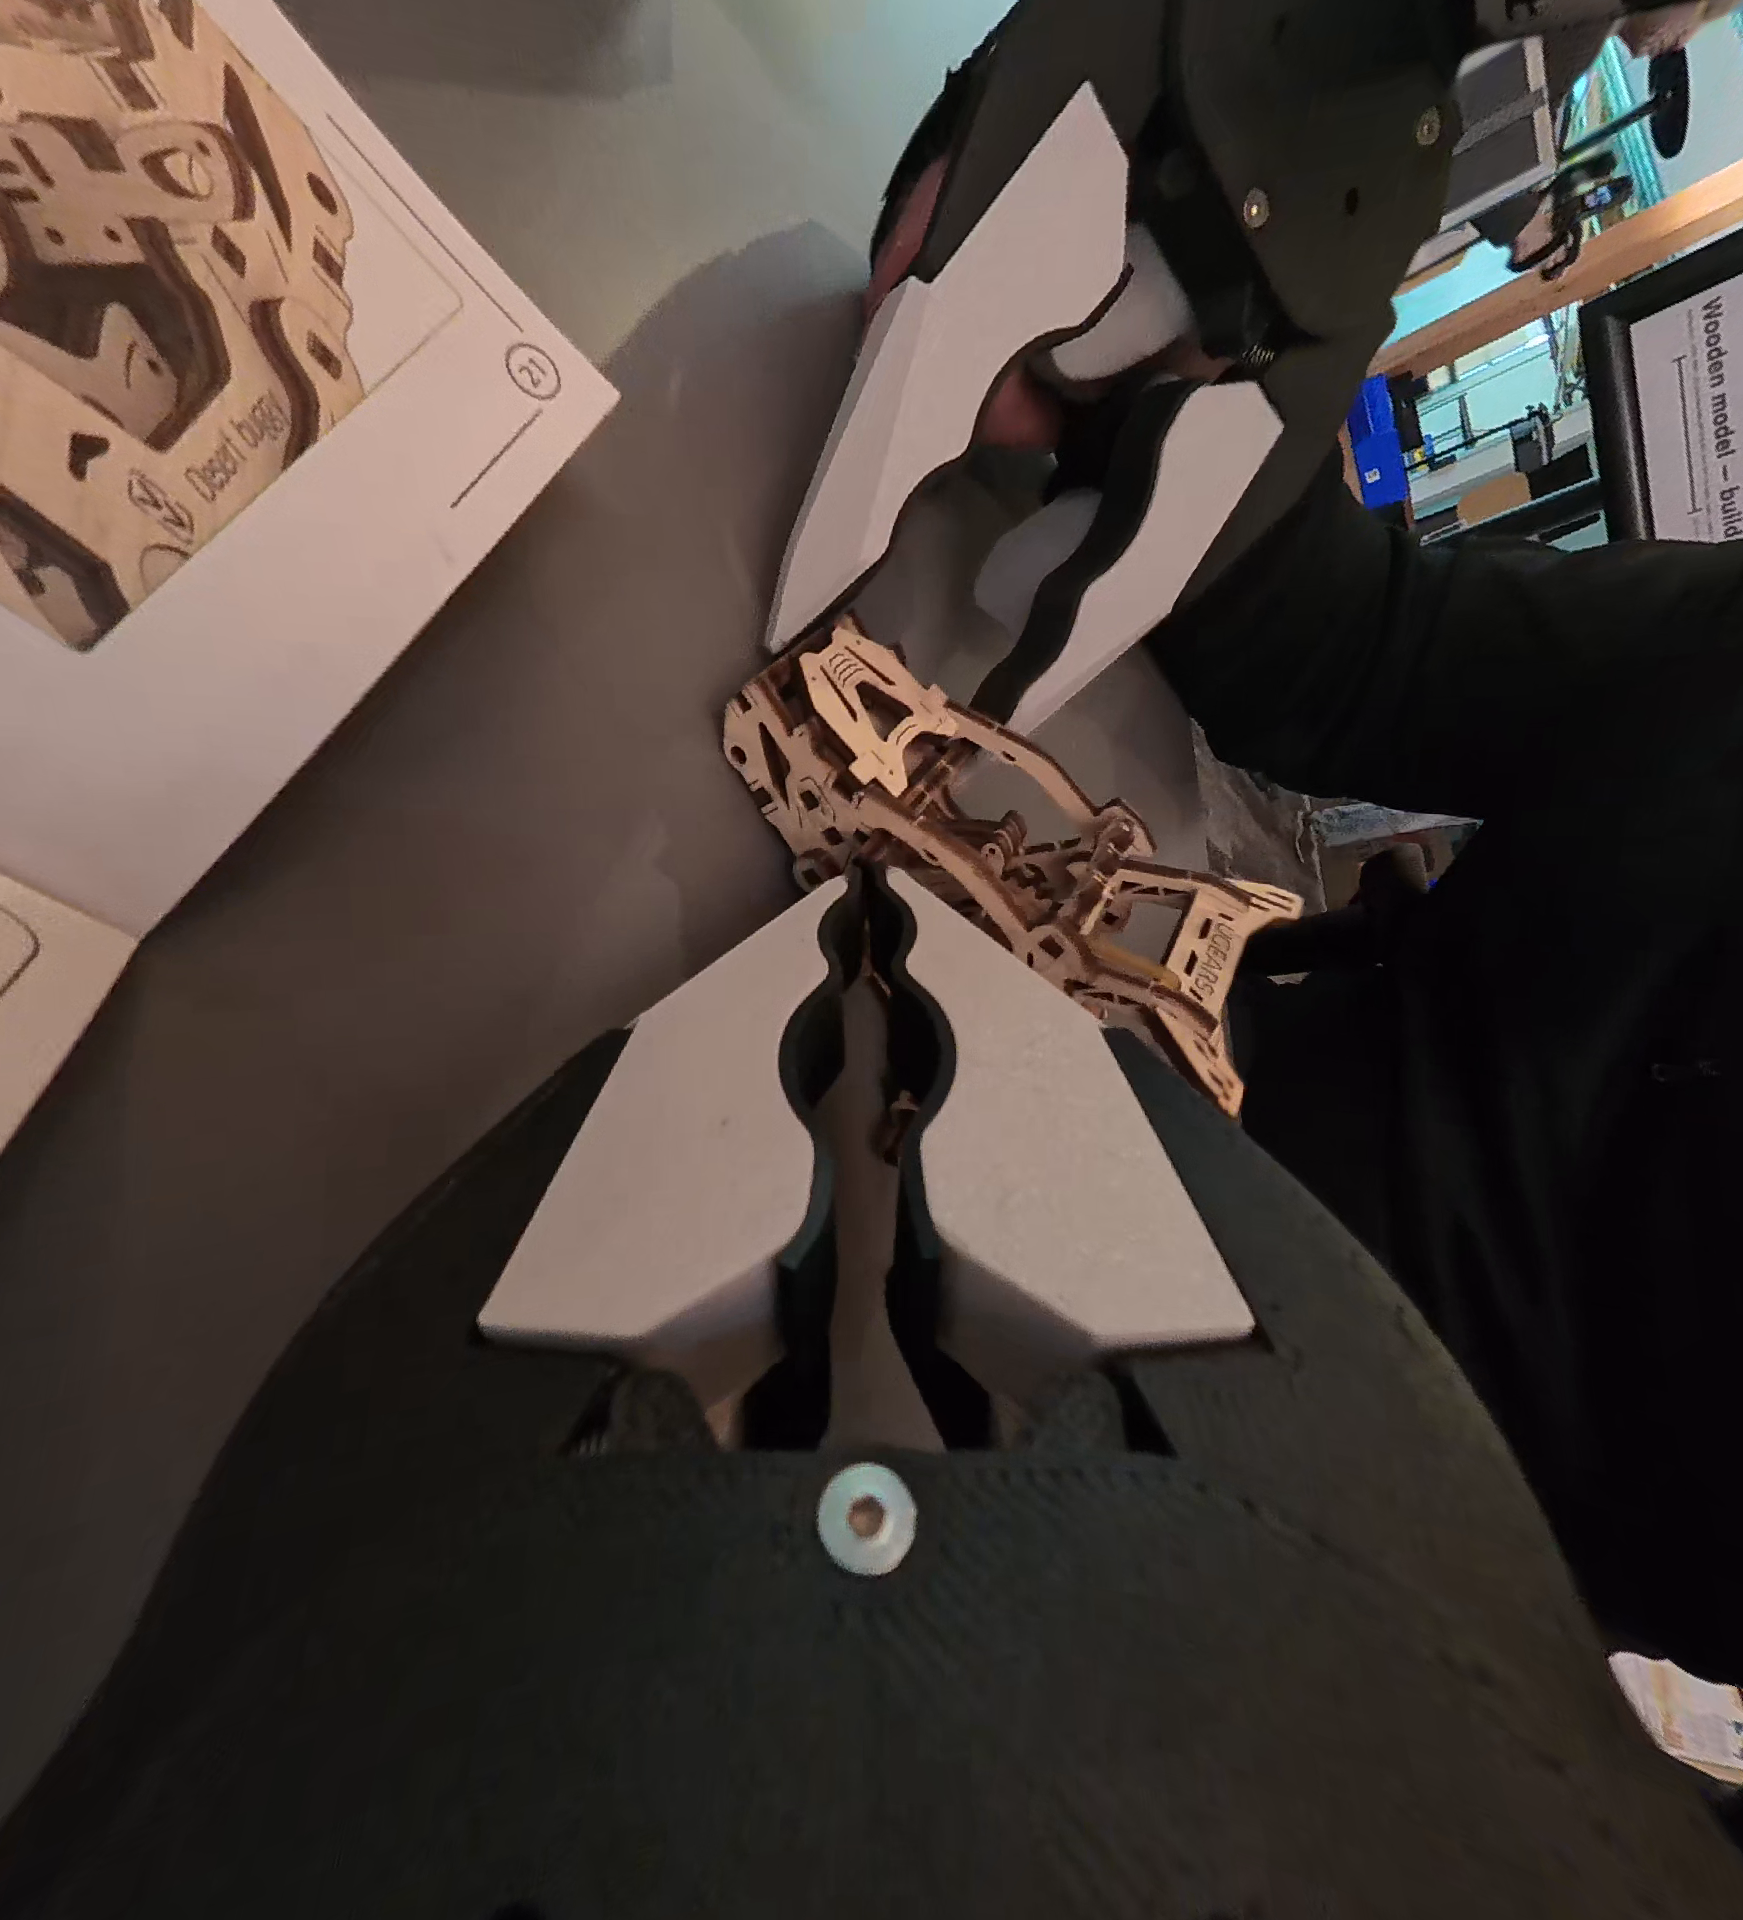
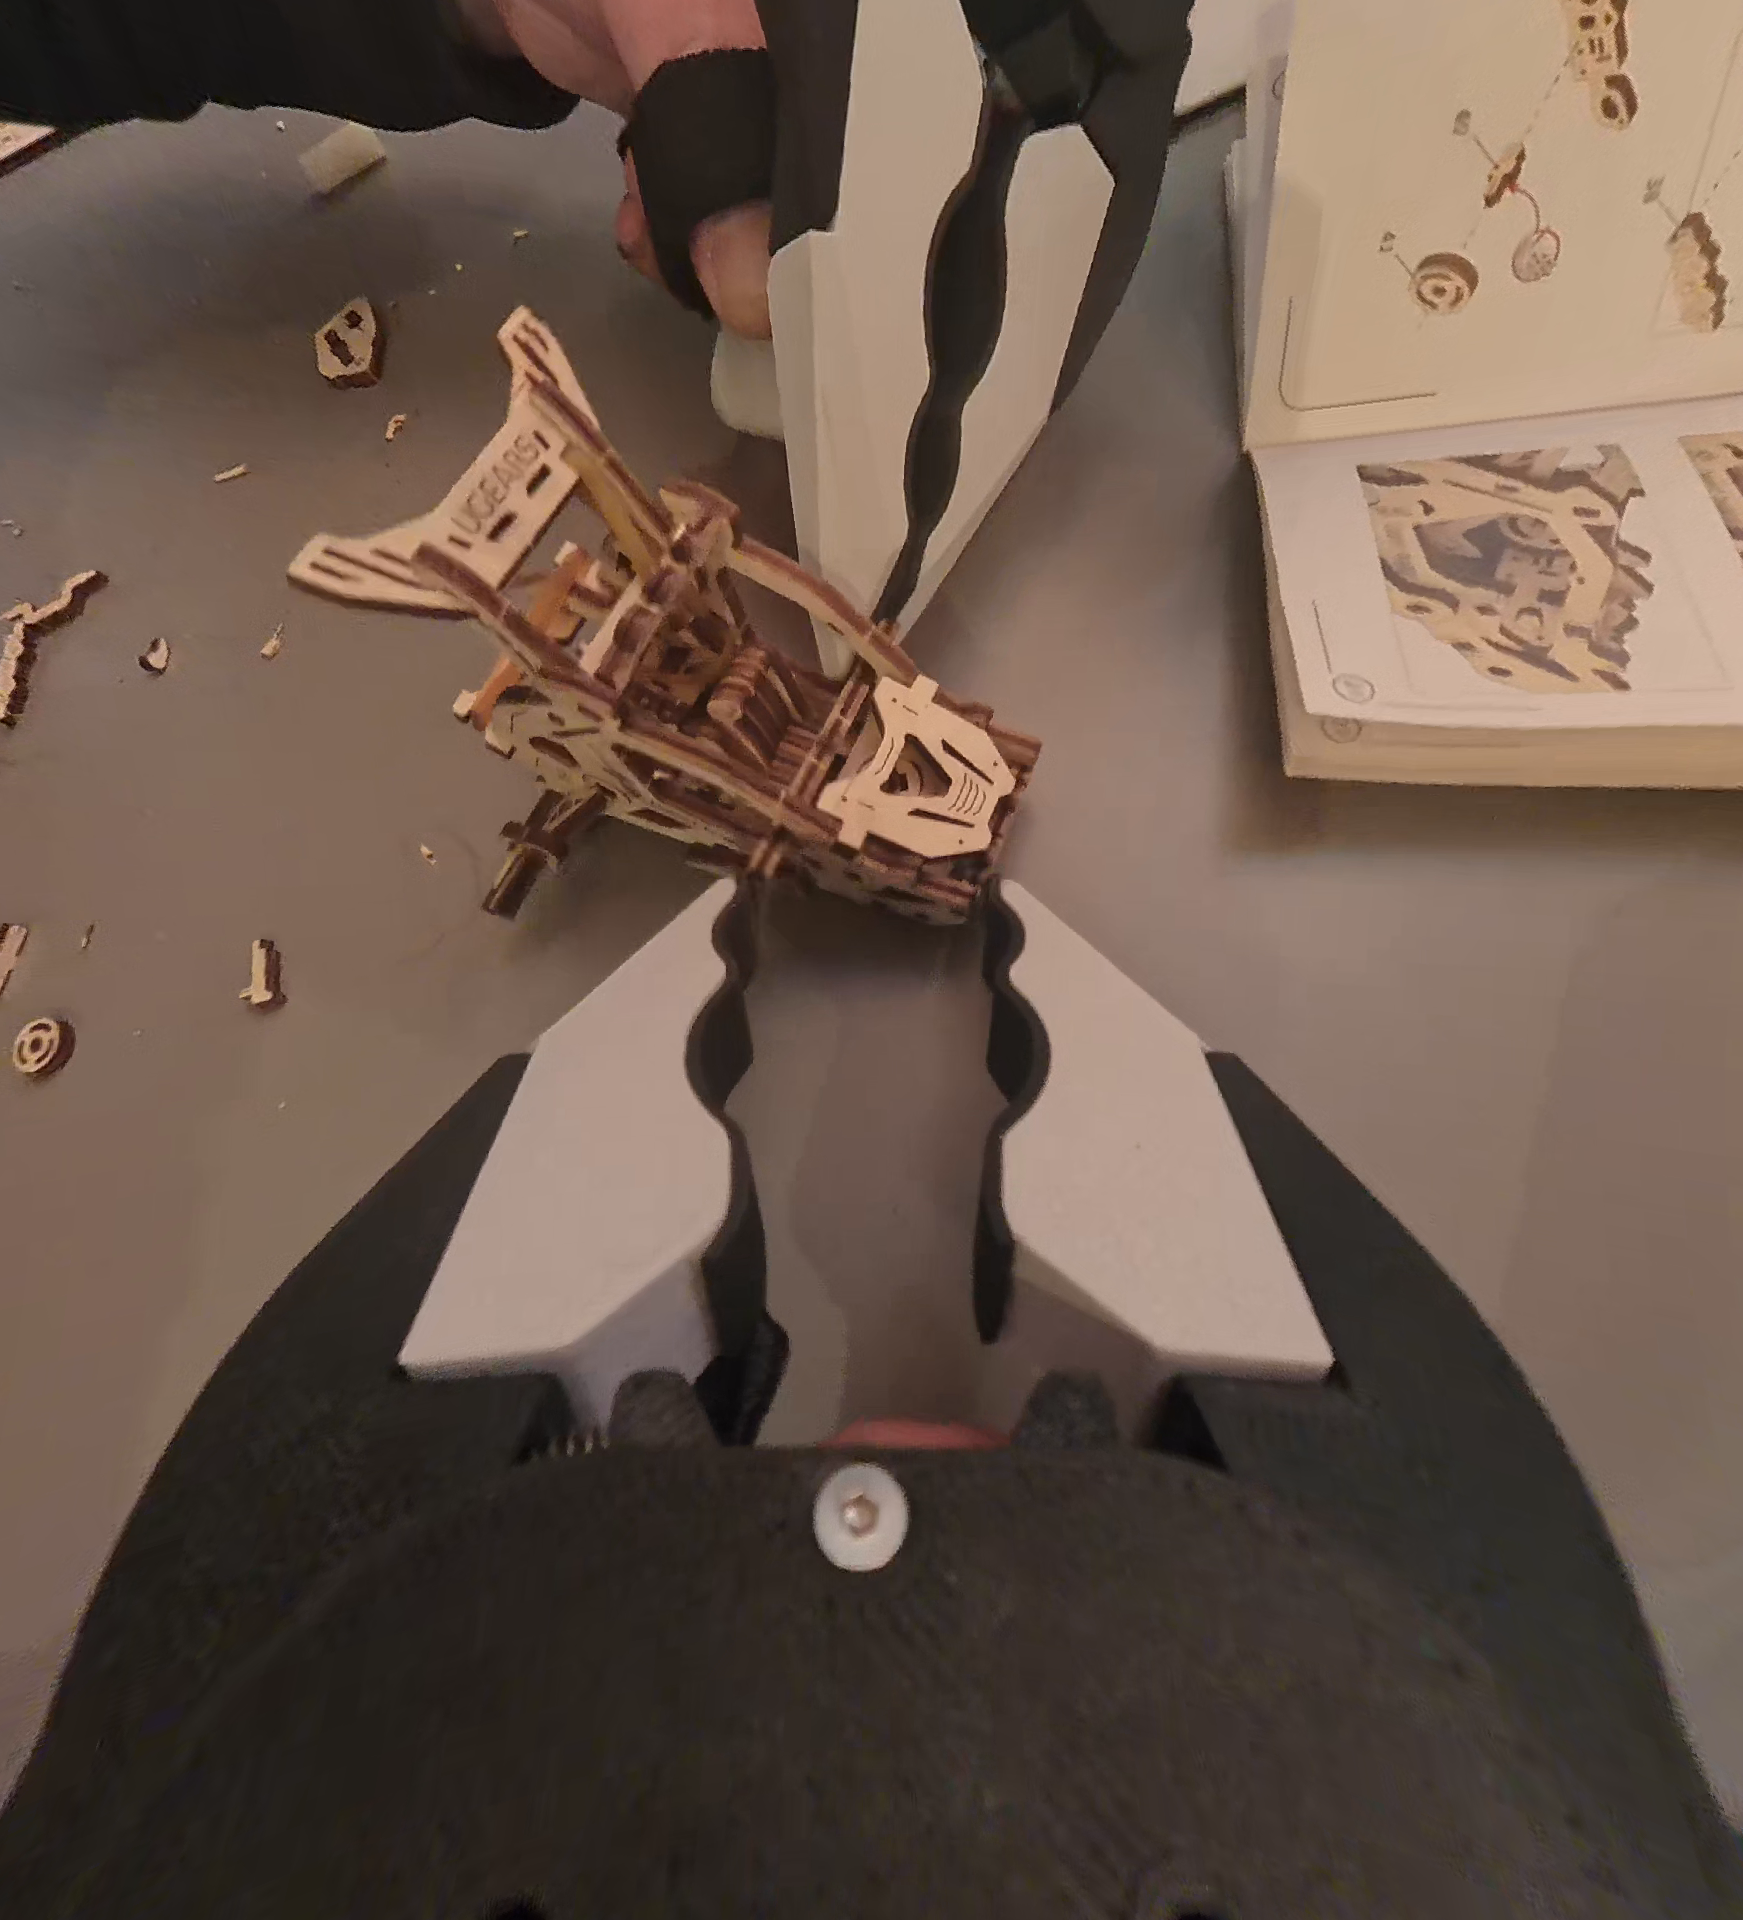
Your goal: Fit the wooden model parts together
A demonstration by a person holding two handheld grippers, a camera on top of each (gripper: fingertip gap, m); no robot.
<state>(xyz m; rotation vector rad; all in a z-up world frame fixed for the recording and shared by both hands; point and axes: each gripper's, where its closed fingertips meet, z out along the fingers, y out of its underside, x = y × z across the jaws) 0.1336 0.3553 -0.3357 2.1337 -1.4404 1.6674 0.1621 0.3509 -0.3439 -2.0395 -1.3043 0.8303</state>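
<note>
My left gripper (image 1: 865, 883), white-fingered with wavy black pads, is pinched nearly closed on a thin edge of the pale laser-cut wooden buggy model (image 1: 992, 831), and something slim and brown seems caught between the pads, though I can't tell whether it's a loose part or the model's own frame. My right gripper (image 2: 867, 894) straddles the model's blunt nose end with a wide gap; its tips look to be touching the sides, but I can't say how firmly. The model sits tilted on the grey table (image 2: 1262, 987), one axle stub down, tail fin raised. Risk now: if I squeeze or twist on the left, that thin arched strut beside the model's nose could snap, and if the right tips slip off, the whole model pivots and drops. The contact point under the model is hidden. Beyond the tail fin lie scattered wooden offcuts (image 2: 25, 644) and a small wooden wheel (image 2: 44, 1044); past the nose, the open instruction booklet (image 2: 1532, 582) is cut off at the frame edge.
</note>
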